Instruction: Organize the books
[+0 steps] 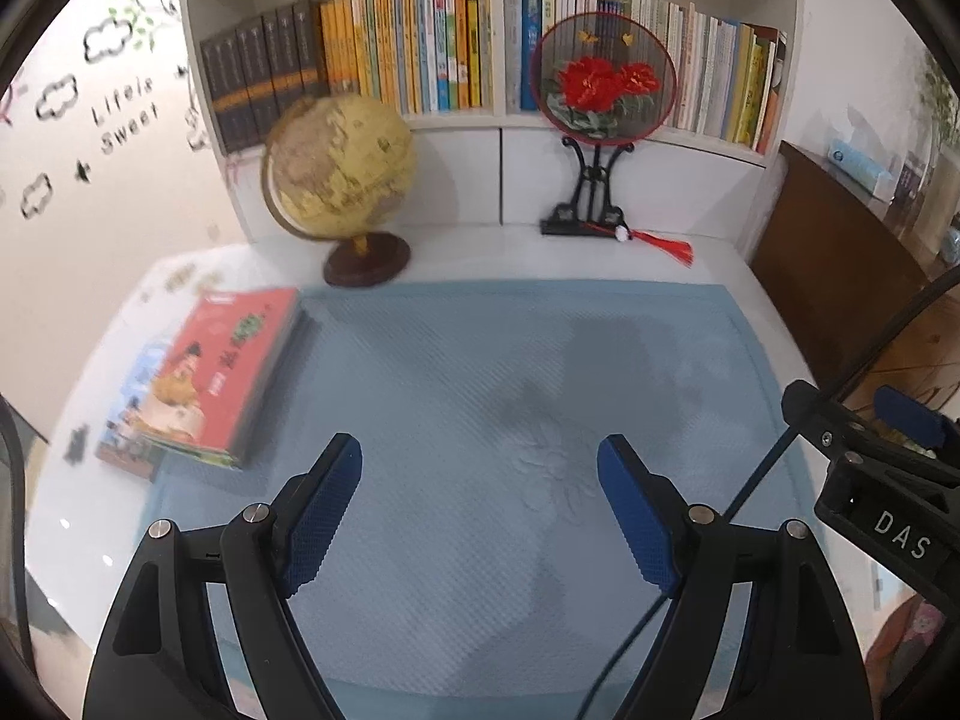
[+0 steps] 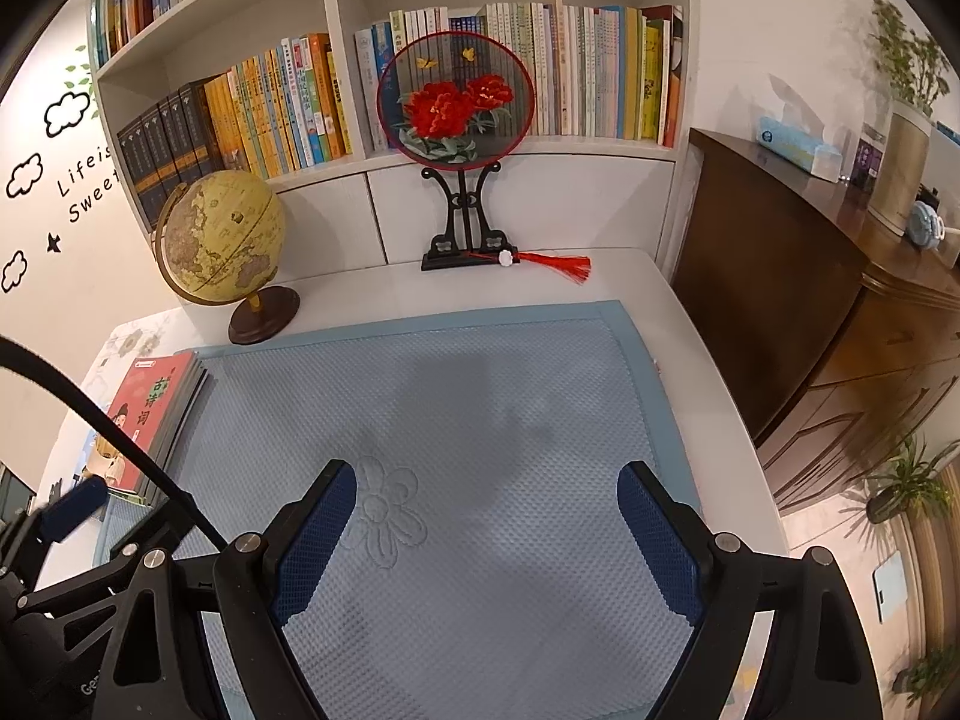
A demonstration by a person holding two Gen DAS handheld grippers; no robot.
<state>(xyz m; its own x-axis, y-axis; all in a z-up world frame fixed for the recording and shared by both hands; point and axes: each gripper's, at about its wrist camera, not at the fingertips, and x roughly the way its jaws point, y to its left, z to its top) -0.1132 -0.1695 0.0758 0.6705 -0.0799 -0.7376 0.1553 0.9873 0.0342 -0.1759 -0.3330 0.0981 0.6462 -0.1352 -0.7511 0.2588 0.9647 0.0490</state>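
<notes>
White desk surface (image 2: 678,324) carries a blue mat (image 2: 480,420). Stack of books (image 2: 153,414) lies flat at the mat's left edge, long axis running toward the bookshelf (image 2: 354,138), spines facing the mat. Left gripper (image 1: 480,504) and right gripper (image 2: 486,534): jaws wide, empty.

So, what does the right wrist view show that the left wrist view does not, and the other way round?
Only the right wrist view shows the potted plant on the floor and the pale cylindrical planter on the brown cabinet. Only the left wrist view shows the "DAS" label on the right gripper.

Both show the stack of books at the left edge of the blue mat, the globe, the red-flower fan on its stand, the filled bookshelf and the tissue box.
</notes>
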